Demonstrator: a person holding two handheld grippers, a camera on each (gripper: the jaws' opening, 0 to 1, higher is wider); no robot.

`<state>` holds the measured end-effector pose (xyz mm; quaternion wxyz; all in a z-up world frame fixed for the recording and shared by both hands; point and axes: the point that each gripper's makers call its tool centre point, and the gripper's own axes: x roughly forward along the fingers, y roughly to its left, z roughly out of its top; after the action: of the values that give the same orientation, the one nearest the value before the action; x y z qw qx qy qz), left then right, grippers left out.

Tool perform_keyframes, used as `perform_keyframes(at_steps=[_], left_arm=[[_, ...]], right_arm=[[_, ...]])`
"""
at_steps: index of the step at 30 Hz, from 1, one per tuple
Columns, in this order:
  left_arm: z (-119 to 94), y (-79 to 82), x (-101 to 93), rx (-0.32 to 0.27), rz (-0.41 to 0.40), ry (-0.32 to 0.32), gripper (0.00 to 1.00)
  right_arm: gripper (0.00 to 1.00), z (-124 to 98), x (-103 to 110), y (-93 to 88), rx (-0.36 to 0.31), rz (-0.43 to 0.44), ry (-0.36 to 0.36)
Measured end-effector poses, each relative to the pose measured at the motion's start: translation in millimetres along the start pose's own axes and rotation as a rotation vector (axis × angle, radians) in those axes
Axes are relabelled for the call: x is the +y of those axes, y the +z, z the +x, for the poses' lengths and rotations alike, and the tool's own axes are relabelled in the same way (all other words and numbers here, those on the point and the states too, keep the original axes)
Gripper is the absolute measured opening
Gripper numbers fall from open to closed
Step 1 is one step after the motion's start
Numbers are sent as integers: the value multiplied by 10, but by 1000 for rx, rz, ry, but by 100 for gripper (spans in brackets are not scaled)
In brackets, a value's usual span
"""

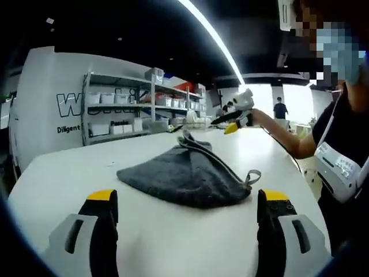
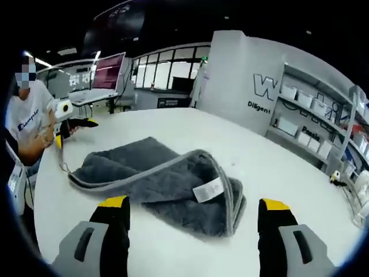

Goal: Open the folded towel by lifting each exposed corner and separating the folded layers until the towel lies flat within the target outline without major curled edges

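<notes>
While still folded, one grey towel [image 2: 158, 179], one white table [image 2: 271, 167], two open claws.

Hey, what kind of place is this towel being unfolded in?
Probably a lab or workshop space, not a home: metal shelving stacked with white storage bins, a wall with large printed lettering, and a monitor on a desk behind the white table holding the grey towel.
</notes>
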<state>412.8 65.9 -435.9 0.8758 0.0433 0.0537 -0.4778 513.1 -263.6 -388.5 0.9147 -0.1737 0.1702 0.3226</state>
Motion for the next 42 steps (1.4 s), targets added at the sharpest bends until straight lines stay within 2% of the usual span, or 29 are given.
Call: perform_keyframes(at_steps=[3,9,13,16,18,23,27,28,31,34,36,39,42], left_arm=[[1,-6,-9,4,4,-3,99],[-11,10,-52,-6,13,-16,99],[-10,15,-64,-6,24,-21,99],[-13,-2,-57,1,25,-21,99],[-11,-14,-62,6,22,-24,99],[4,-59,-103,25,27,-36,99],[14,-109,-153,40,25,-55,99],[14,-120,-164,43,21,-60,99],[13,-148,-172,55,27,-62,99],[5,-155,-147,60,33,-51,99],[1,-159,-141,60,30,-50,99],[5,-182,-144,69,24,-55,99],[12,-182,-149,71,27,-57,99]], right_arm=[[80,140,-76,121,-27,-101,60],[66,425,-166,176,-49,-147,225],[58,597,-293,136,-36,-112,273],[61,697,-234,127,-50,-46,370],[60,760,-246,140,-60,13,402],[52,925,-269,-1,-3,9,444],[49,978,-46,55,-28,101,581],[45,1016,-43,50,-25,89,568],[15,1109,-34,54,-34,31,546],[5,1121,29,56,-35,33,560],[1,1113,26,89,-57,31,552],[0,1046,36,186,-122,40,568],[0,969,46,164,-122,16,566]])
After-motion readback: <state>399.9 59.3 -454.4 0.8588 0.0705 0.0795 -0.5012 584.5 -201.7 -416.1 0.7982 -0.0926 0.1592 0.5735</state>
